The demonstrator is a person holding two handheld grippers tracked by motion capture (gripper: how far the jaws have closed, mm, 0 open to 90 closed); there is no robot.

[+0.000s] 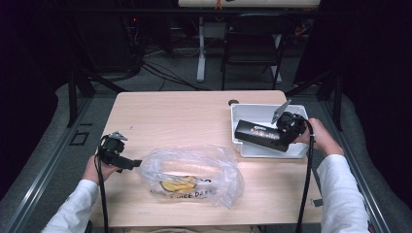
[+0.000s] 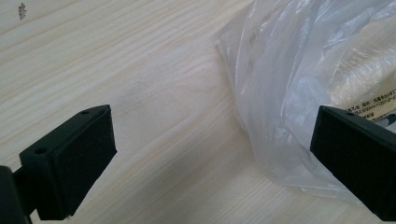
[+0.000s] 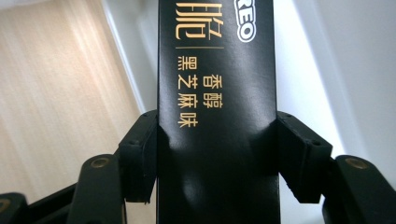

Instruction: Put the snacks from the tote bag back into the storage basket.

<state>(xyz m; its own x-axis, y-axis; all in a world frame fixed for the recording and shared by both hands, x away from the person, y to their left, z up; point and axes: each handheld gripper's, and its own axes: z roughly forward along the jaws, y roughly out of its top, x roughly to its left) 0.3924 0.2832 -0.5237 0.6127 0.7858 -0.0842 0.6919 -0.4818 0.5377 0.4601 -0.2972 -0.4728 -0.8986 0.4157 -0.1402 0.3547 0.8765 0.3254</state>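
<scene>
A long black box (image 1: 261, 135) with gold lettering hangs over the white tray (image 1: 243, 114) at the right of the table. My right gripper (image 1: 285, 131) is shut on it; in the right gripper view the box (image 3: 217, 93) runs up between both pads, which press its sides. A clear plastic bag (image 1: 194, 172) with something yellow and a printed label inside lies at the table's front middle. My left gripper (image 1: 130, 164) rests low at the bag's left edge, open. In the left gripper view the bag (image 2: 299, 84) bulges in front of the right pad, with bare wood between the jaws.
The wooden table (image 1: 165, 116) has bare room at its back left. A small dark round object (image 1: 233, 102) sits by the tray's far corner. Beyond the table stand a folding chair (image 1: 252, 43) and a white desk leg (image 1: 200, 48) among floor cables.
</scene>
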